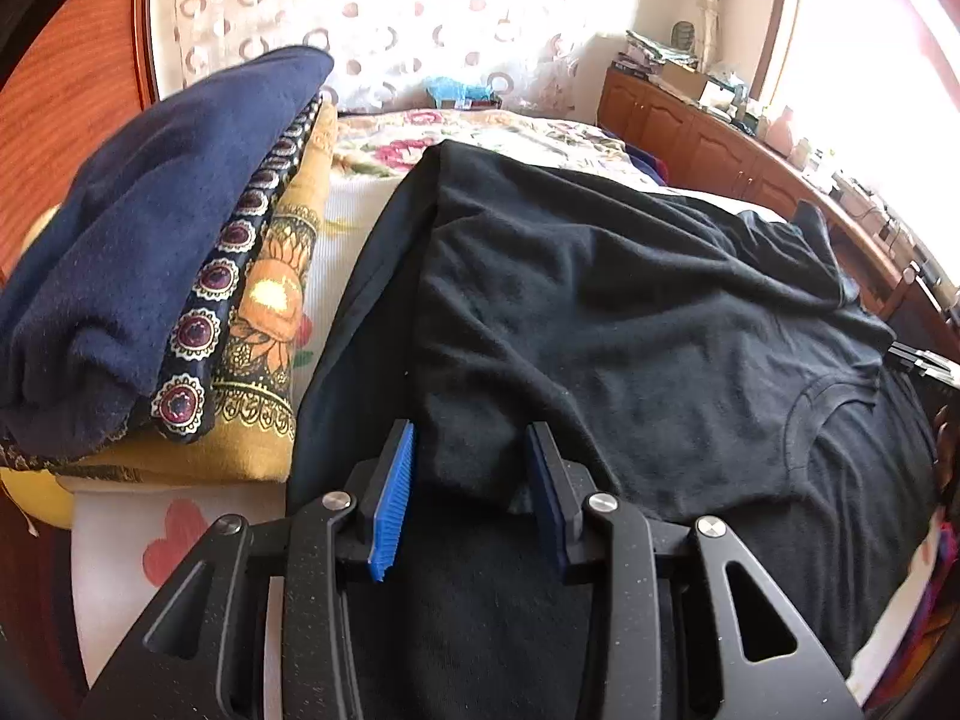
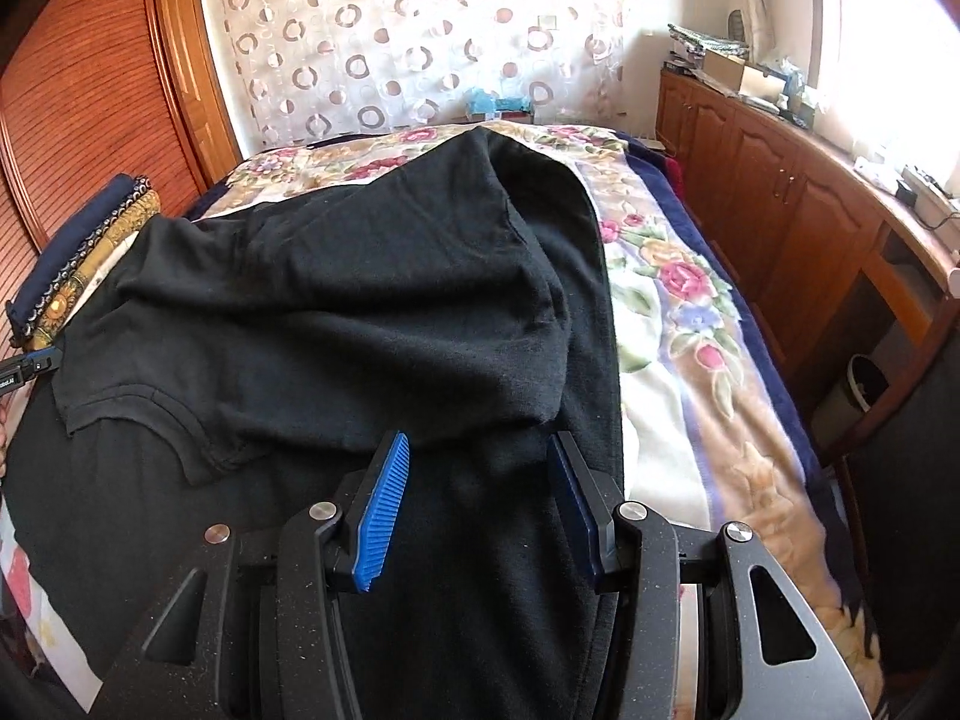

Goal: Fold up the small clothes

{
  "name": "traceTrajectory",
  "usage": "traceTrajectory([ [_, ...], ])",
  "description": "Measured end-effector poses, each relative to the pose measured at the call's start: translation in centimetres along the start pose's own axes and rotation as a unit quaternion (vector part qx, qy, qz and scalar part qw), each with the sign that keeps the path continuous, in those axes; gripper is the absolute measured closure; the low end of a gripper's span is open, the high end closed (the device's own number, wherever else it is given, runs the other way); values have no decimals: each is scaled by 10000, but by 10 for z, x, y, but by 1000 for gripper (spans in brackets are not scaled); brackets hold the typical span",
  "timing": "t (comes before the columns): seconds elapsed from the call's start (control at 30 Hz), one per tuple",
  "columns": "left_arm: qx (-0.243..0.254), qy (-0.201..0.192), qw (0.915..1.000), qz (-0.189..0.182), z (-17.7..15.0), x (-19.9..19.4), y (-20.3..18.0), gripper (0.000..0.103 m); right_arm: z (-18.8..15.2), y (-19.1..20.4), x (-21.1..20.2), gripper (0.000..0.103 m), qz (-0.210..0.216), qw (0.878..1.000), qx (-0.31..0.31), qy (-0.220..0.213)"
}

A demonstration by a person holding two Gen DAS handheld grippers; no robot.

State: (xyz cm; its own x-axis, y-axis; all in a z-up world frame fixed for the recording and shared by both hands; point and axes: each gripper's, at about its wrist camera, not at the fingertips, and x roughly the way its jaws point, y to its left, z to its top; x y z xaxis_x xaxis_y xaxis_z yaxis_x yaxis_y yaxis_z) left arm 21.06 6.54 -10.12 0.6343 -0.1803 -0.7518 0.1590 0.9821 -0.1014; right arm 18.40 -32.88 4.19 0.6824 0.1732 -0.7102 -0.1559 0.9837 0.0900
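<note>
A black T-shirt point(image 1: 600, 312) point(image 2: 336, 300) lies folded over on a dark cloth point(image 2: 480, 540) spread across the bed, its collar point(image 1: 840, 396) point(image 2: 180, 414) towards the near side. My left gripper point(image 1: 473, 429) is low over the shirt's near left corner. That corner lies between the blue pads point(image 1: 399, 480), which stand apart and do not pinch it. My right gripper point(image 2: 480, 438) is open just short of the shirt's near right edge, with only the dark cloth under its fingers point(image 2: 384, 510). Each gripper's tip shows at the edge of the other's view.
A stack of folded clothes point(image 1: 150, 240) point(image 2: 90, 228), navy on top of yellow, sits at the bed's left side. A floral blanket point(image 2: 690, 330) covers the bed to the right. Wooden cabinets point(image 2: 780, 210) line the right wall, with a waste bin point(image 2: 864, 384) below. A wooden wardrobe point(image 2: 90, 90) stands left.
</note>
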Motion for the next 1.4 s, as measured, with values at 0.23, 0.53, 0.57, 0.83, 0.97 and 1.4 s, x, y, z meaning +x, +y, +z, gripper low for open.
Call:
traceTrajectory([
  [0.23,-100,-12,9999,-100,1,0,4,65,12,-4,12,53,115,9997,218,14],
  [0.53,52,-35,9999,-124,2,-4,2,87,23,5,22,91,-8,9999,-18,127],
  [0.57,62,-62,9997,-213,2,-6,1,91,23,7,20,93,-11,10000,-76,57],
  [0.83,197,-740,9965,-343,11,-52,-6,95,26,16,-26,97,-29,9963,-188,-835],
  [0.97,153,-1098,9929,-440,14,-85,-4,95,23,18,-62,97,106,9920,-231,-1233],
  [1.4,-7,-1304,9896,-609,-39,-141,10,95,-42,3,-133,97,412,9897,-404,-1312],
])
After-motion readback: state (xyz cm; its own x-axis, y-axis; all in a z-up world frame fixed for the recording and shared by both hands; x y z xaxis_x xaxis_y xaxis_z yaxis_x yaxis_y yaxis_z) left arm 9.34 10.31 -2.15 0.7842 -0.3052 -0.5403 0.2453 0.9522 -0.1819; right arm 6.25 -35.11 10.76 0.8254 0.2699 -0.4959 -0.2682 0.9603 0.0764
